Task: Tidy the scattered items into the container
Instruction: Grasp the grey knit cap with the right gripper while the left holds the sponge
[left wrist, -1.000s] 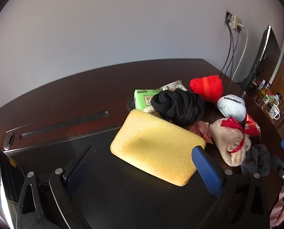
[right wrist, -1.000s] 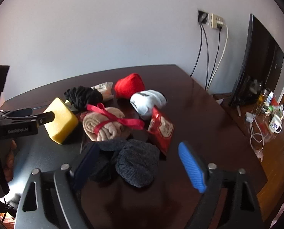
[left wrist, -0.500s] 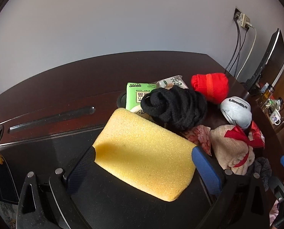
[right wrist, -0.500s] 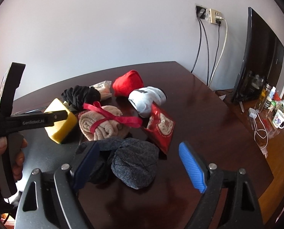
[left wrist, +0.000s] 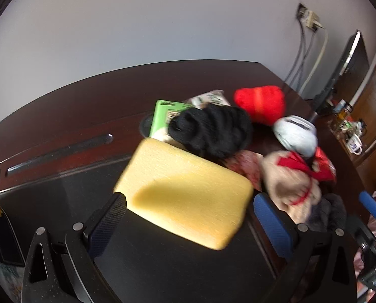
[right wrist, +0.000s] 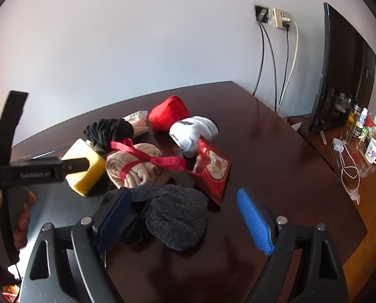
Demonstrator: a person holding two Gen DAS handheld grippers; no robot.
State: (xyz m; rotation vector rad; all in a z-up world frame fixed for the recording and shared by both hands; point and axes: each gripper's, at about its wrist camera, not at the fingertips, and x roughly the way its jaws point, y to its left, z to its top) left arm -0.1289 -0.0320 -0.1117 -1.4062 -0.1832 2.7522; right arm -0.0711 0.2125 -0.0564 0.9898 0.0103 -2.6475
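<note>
Judging progress: nothing appears stowed yet, and no container is identifiable. Left gripper (left wrist: pixel 188 217) fingers are spread wide around the yellow sponge (left wrist: pixel 185 189), not clamped. Right gripper (right wrist: pixel 185 217) is open, empty, over the dark grey socks (right wrist: pixel 175 217). All items remain clustered on the table (right wrist: pixel 276 164).

The left gripper (left wrist: pixel 188 217) is standing with its jaws spread wide. The right gripper (right wrist: pixel 185 217) is likewise gaping, both fingers apart. A hand (right wrist: pixel 14 217) is gripping the left gripper's handle.
</note>
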